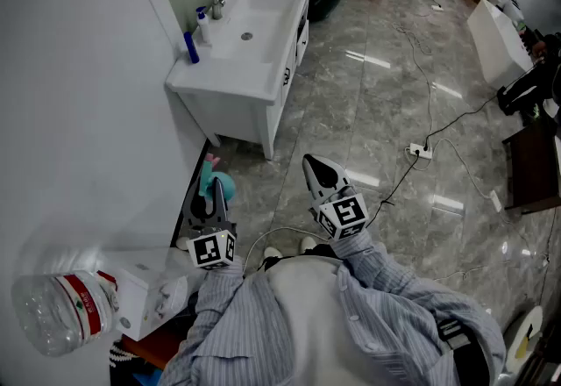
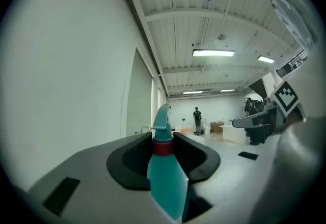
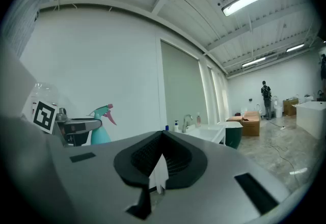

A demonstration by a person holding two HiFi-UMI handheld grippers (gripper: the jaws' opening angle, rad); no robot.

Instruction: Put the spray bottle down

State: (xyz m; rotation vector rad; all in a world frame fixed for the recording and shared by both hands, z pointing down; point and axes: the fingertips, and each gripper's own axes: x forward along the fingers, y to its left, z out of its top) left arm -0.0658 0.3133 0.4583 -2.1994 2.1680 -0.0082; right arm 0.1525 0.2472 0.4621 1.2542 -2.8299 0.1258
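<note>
A teal spray bottle (image 2: 164,177) with a red collar and a pink-tipped trigger head stands upright between the jaws of my left gripper (image 1: 209,198), which is shut on its neck and shoulder. In the head view the spray bottle (image 1: 219,185) hangs over the floor beside the wall, near the foot of the sink cabinet. The right gripper view shows the spray bottle (image 3: 102,129) at its left. My right gripper (image 1: 311,167) is level to the right of it, shut, with only a thin white sliver between its jaws (image 3: 162,136); what that is I cannot tell.
A white sink cabinet (image 1: 254,68) with a tap, a blue bottle (image 1: 190,46) and soap stands against the left wall. A plastic water bottle (image 1: 61,310) and a white box (image 1: 145,288) are at the lower left. Cables and a power strip (image 1: 419,150) cross the marble floor.
</note>
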